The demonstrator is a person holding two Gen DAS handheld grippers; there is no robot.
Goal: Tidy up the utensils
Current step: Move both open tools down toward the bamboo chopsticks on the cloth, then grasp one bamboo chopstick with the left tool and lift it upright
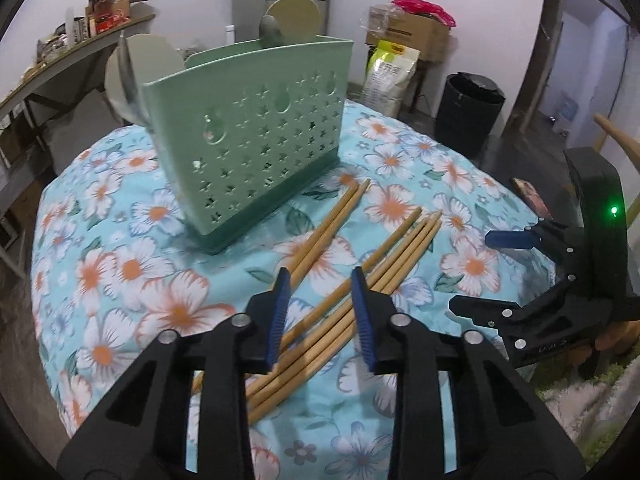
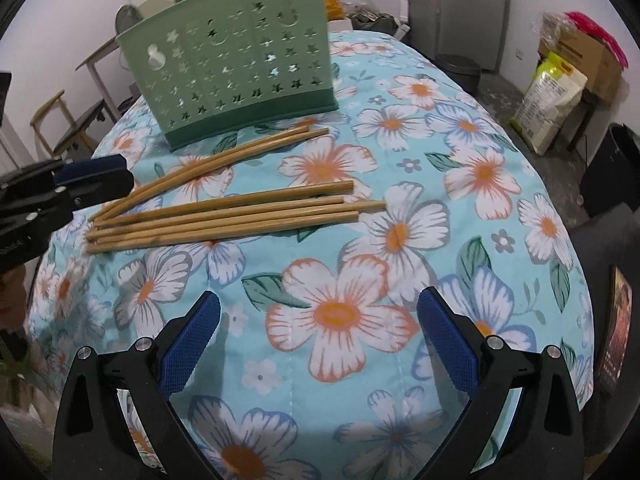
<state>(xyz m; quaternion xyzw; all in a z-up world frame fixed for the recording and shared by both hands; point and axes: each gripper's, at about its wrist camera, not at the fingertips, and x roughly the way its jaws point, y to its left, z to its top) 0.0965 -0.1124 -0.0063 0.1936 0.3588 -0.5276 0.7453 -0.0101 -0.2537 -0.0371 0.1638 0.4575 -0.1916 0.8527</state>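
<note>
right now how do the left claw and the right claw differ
The left claw has its jaws fairly close together, while the right claw stands wide open. The left claw straddles the near ends of the chopsticks, with the pads not clearly pressing them; the right claw has only the floral tablecloth between its fingers, away from the chopsticks. Both are black with blue pads and angle down at the table.

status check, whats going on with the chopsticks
Left gripper part-closed around chopsticks, not clamped. Right gripper open, empty. All six on the cloth; green holder empty-looking, nothing blocking.
</note>
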